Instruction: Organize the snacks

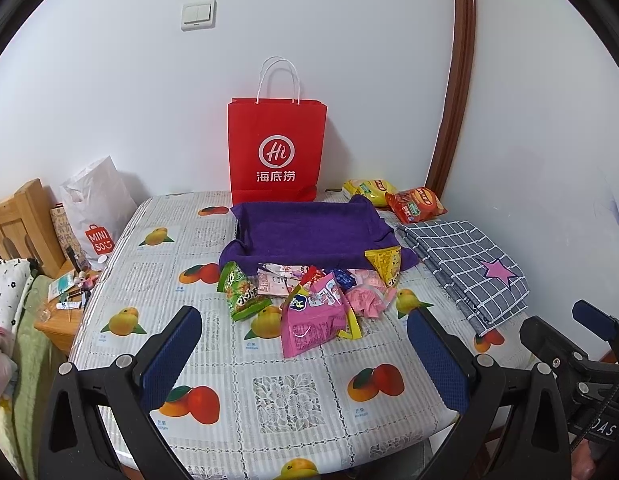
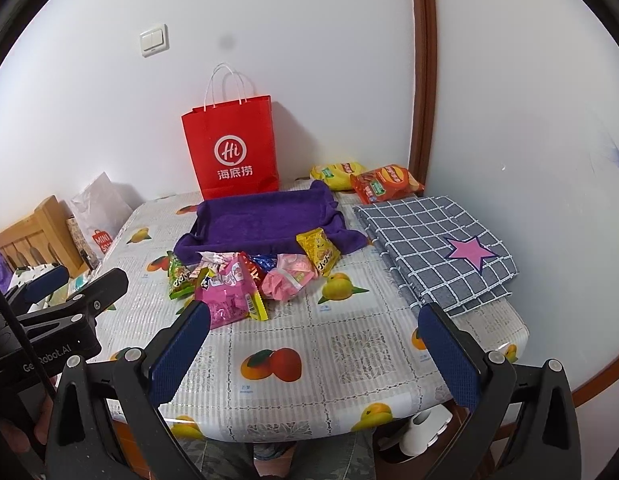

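Left gripper (image 1: 305,344): blue-padded fingers (image 1: 171,354) standing spread wide, gripping nothing, hovering over the near part of the table (image 1: 293,396). Right gripper (image 2: 315,344): fingers (image 2: 449,360) likewise spread apart and empty, hanging over the table's near right corner. Snack pile (image 1: 313,300): lying on the fruit-print tablecloth just beyond both grippers, touching neither; comprising a large pink packet (image 1: 309,320), a green packet (image 1: 241,292) at its left, a yellow packet (image 1: 385,266) leaning at its right, and small pink wrappers between. Purple towel-lined tray (image 1: 309,228): sitting directly behind the pile, its front edge touching the yellow packet. Red paper bag (image 1: 275,148): standing upright behind the tray against the wall. Two chip bags (image 1: 393,198), yellow and red: lying at the far right corner. Folded checked cloth (image 1: 465,264) with a pink star: lying along the right edge.
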The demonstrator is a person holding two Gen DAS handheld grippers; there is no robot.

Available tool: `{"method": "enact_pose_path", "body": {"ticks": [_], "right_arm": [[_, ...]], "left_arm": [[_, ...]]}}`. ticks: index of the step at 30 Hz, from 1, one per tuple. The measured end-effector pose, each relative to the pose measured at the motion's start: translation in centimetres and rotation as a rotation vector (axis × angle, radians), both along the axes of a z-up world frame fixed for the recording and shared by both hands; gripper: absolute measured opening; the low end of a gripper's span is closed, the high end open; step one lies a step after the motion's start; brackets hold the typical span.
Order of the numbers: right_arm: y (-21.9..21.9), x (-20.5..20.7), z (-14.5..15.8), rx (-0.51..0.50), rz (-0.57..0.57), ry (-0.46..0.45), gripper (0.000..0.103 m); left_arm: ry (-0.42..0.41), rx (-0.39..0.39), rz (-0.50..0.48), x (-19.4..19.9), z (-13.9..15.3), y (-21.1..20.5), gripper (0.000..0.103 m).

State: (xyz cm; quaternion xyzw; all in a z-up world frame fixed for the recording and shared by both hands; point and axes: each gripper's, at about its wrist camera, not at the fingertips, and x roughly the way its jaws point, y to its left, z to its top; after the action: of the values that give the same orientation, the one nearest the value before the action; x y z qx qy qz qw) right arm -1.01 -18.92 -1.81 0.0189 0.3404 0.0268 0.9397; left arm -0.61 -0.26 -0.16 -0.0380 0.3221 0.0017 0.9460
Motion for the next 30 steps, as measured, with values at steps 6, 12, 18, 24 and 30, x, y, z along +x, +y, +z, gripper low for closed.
{"method": "enact_pose_path", "body": {"ticks": [6,12,18,24,30], "right_arm": [[-0.05,-0.06,-0.03,0.001,0.000,0.000,0.103],[-0.07,-0.22,-0.04,0.001,-0.001,-0.003,0.103],[-0.14,-0.42,0.02,0.001,0.000,-0.008,0.103],[-0.14,-0.44,0.07,0.002,0.000,-0.008,0.103],[-0.21,-0.61,0.20,0.006,0.002,-0.014,0.103]], "left_arm": [[-0.002,0.000,-0.001,-0.07,-0.04,0.02,0.103],[-0.002,0.001,-0.001,-0.17,-0.11,0.00,0.103],[-0.002,0.000,0.000,-0.12,-0.09,-0.03,0.103],[-0.003,0.000,0.000,-0.10,-0.07,-0.05,0.103],[-0.003,0.001,0.001,-0.14,-0.09,-0.14,0.103]]}}
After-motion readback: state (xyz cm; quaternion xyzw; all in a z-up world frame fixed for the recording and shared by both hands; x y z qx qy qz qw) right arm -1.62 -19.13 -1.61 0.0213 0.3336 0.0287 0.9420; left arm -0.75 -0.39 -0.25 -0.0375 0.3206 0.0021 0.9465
